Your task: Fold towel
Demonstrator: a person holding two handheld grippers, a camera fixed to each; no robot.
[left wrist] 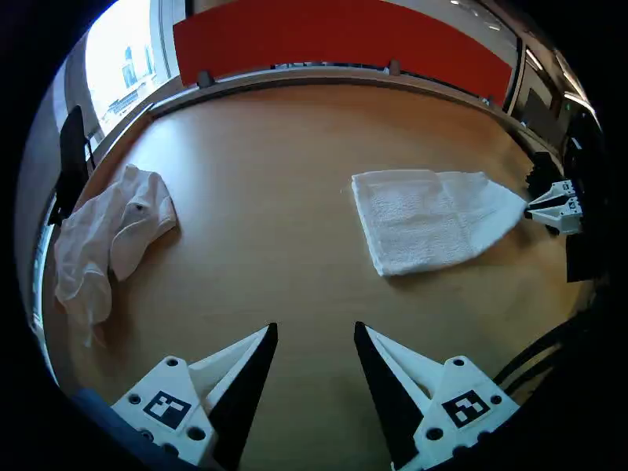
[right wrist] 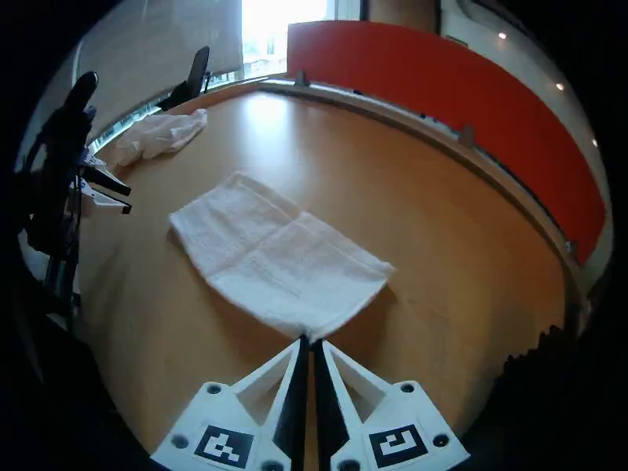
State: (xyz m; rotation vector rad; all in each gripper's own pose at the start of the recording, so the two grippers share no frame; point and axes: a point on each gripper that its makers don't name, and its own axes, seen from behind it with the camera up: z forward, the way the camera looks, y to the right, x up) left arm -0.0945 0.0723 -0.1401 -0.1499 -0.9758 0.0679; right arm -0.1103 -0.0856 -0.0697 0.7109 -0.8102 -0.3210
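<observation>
Two towels lie on the bench (left wrist: 298,141). One folded towel (left wrist: 424,220), flat and roughly rectangular, sits at 2 o'clock in the left gripper view. One crumpled towel (left wrist: 118,228) sits at 9 o'clock near the bench edge, well apart from it. Right gripper (right wrist: 312,344): jaws together, clamped on the near corner of the folded towel, at 6 o'clock in the right gripper view. In the left gripper view that corner is drawn out to a point at 3 o'clock. Left gripper (left wrist: 314,330): jaws apart, holding nothing, over bare bench short of the folded towel. Judgement: the step in hand is a further fold, with one corner secured. The next move calls for the left gripper to take the neighbouring corner on the same short edge, so both corners lift level and carry across to the opposite edge without skewing.
</observation>
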